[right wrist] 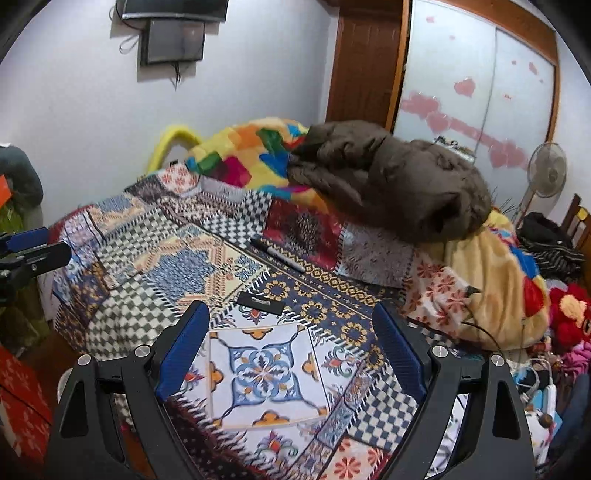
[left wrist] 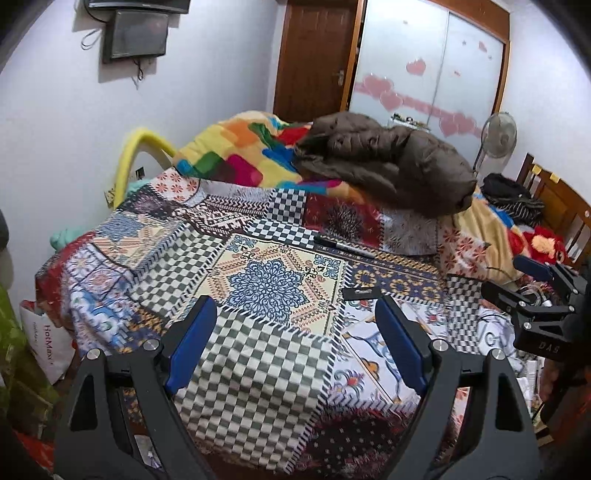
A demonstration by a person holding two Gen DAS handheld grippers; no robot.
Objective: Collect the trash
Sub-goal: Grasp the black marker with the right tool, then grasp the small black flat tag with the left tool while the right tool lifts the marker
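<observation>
At the bottom of both views my two tools sit low over the patterned bedspread (left wrist: 258, 369): the left tool (left wrist: 295, 325) stands spread wide with nothing between its blue pads, and the right tool (right wrist: 291, 332) is spread just as wide and equally empty. I judge this to be the approach step, with nothing collected so far. The likeliest trash is a small flat black card (right wrist: 260, 303) lying on the bedspread just beyond the right tool's tips, at the centre of the right view; in the left view it lies just off the right-hand finger. Farther up the bed lies a black marker (right wrist: 277, 254), slanted, well apart from the card. Whether either is really trash I cannot tell for sure. The next move, as I read it, calls for dropping the right tool onto the card and nipping it by an edge, since it lies flat on soft cloth and could slide or take a fold of fabric with it. Beyond the marker a colourful blanket (left wrist: 236, 147) is heaped with a brown padded jacket (left wrist: 388, 158) on top; neither blocks the reach. At the right edge, cables and toys clutter the bedside, a standing fan (left wrist: 498, 134) rises by the frosted wardrobe doors (left wrist: 424, 55), and screens (left wrist: 135, 35) hang on the wall at upper left.
</observation>
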